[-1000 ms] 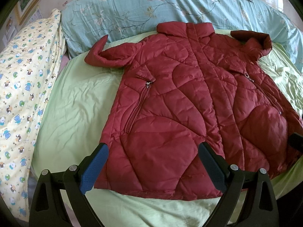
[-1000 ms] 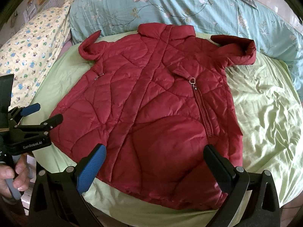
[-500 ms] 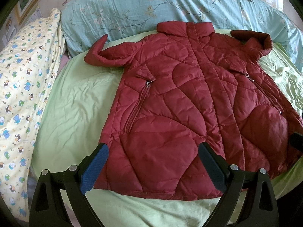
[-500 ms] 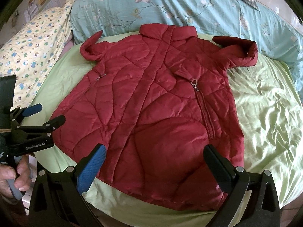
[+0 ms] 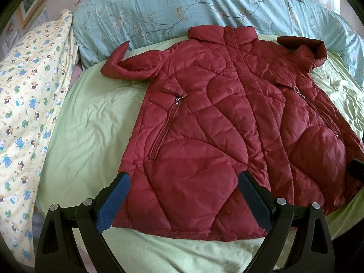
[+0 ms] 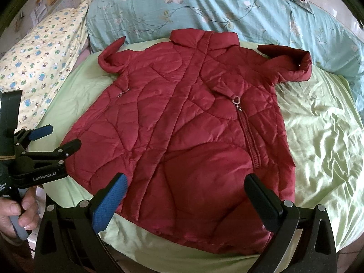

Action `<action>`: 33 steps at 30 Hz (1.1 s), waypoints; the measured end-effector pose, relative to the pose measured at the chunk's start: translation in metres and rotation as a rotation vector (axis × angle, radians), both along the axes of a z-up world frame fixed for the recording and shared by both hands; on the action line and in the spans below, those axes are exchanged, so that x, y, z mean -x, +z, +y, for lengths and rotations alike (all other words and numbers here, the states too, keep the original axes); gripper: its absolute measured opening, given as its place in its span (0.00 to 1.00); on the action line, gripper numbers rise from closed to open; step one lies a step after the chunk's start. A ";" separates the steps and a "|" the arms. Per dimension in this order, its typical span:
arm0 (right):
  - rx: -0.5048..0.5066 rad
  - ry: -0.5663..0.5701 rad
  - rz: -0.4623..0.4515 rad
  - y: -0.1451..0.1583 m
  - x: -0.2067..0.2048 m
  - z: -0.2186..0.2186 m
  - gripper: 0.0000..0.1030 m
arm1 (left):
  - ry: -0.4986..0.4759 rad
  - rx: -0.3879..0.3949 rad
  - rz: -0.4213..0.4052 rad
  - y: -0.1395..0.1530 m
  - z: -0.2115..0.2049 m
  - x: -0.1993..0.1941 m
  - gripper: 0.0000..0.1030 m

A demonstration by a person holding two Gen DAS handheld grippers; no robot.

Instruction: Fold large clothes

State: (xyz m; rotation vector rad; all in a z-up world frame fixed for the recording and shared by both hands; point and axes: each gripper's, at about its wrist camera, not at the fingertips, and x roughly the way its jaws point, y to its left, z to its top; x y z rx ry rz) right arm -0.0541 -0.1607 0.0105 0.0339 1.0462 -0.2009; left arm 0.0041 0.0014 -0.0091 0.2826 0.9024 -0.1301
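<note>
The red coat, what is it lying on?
The red coat lies spread flat on a light green sheet. The sheet shows all around it, but the part right underneath is covered by the coat.

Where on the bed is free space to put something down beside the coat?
Bare green sheet lies between the red coat and the yellow cartoon bedding. More lies right of the coat. Behind the collar, the blue floral quilt crowds it.
</note>
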 end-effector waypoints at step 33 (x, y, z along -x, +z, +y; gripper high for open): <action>-0.023 0.014 -0.002 0.002 -0.006 0.000 1.00 | -0.007 0.042 0.024 -0.004 -0.002 -0.010 0.94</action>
